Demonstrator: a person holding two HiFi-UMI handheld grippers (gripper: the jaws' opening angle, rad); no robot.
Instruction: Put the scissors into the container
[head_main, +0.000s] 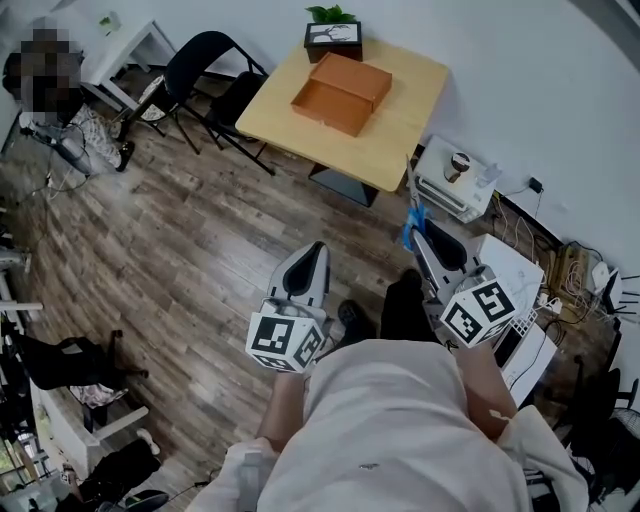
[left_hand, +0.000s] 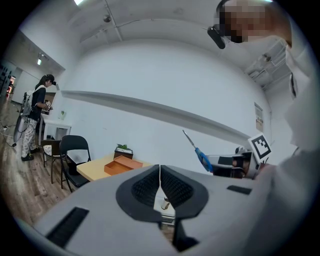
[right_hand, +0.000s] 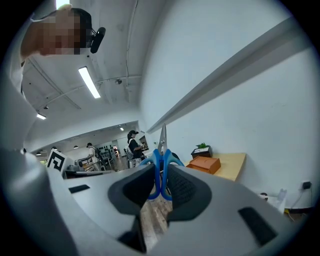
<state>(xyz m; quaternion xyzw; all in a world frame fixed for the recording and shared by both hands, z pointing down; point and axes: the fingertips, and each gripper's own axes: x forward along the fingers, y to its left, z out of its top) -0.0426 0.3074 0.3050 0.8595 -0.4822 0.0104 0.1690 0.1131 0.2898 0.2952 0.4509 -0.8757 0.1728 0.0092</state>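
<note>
Blue-handled scissors (right_hand: 162, 137) stand clamped by their handles in the right gripper (right_hand: 161, 186), blades pointing up and away from the person. The container (head_main: 340, 95), an orange box, sits on a wooden table (head_main: 400, 135) across the room, well apart from the scissors. The left gripper (left_hand: 160, 187) is closed, its jaws meeting with nothing between them, held beside the right one at the person's waist. Judging by this, the pickup is done; carrying the scissors to the table and dropping them in the box remain. The box is small in every view, so whether it is open, or what lies inside, is unclear. The person's torso blocks the floor below the grippers
</note>
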